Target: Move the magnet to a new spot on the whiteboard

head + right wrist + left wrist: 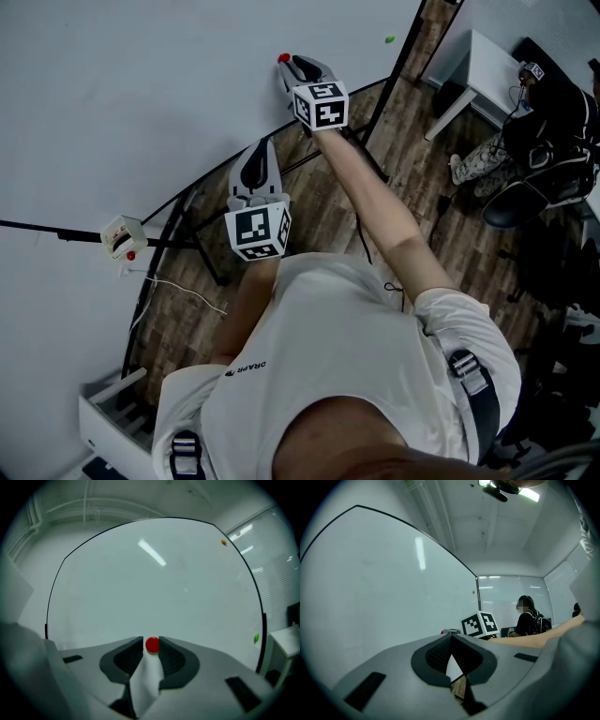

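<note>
The red magnet (pixel 152 644) sits flat on the whiteboard (pixel 154 573), well in from its right edge. The right gripper (pixel 298 67) points straight at the whiteboard with its jaws closed on the magnet from both sides, and the pads seem to touch its rim. The left gripper (pixel 451 637) is held close to the whiteboard, jaws shut together on nothing. The step in hand looks like the pick-up: the grip is taken, but the magnet is not yet off the whiteboard. The next move calls for a firm squeeze and a straight pull away from the whiteboard. Then comes a carry to a bare patch, clear of the green magnet (pixel 256 638) by the whiteboard's right edge, and a flat set-down.
</note>
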Demonstrator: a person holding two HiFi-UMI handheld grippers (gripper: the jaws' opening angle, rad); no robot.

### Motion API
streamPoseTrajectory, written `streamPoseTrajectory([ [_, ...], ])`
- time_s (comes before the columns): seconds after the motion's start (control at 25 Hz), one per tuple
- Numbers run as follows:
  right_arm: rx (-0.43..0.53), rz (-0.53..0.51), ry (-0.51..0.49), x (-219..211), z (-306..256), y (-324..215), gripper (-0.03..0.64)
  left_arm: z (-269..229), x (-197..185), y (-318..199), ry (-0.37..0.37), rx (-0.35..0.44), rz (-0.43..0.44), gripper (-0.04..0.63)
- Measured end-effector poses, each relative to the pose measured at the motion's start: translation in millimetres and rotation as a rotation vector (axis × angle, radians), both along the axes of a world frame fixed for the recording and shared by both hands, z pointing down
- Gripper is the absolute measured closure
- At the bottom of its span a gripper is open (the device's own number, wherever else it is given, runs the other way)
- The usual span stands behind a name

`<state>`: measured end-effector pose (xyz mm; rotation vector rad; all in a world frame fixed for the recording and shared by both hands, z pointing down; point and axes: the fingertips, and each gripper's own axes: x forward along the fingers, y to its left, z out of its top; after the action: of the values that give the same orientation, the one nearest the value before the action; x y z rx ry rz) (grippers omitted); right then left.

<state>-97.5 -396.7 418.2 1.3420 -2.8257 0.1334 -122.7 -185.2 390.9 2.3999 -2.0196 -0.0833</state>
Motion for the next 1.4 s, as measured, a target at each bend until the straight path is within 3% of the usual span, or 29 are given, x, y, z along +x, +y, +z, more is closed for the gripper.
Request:
streamPoseTrajectory([
  [0.64, 0.059, 0.006, 0.007, 0.5, -15.4, 24.2, 0.588, -2.2, 0.4, -3.7, 0.004, 0.006, 0.008, 0.594],
  [1.4, 0.085, 0.005, -0.003, 10.7, -23.5, 62.5, 0.604, 0.6, 2.3, -7.9, 0.007, 0.006, 0.015, 0.594],
])
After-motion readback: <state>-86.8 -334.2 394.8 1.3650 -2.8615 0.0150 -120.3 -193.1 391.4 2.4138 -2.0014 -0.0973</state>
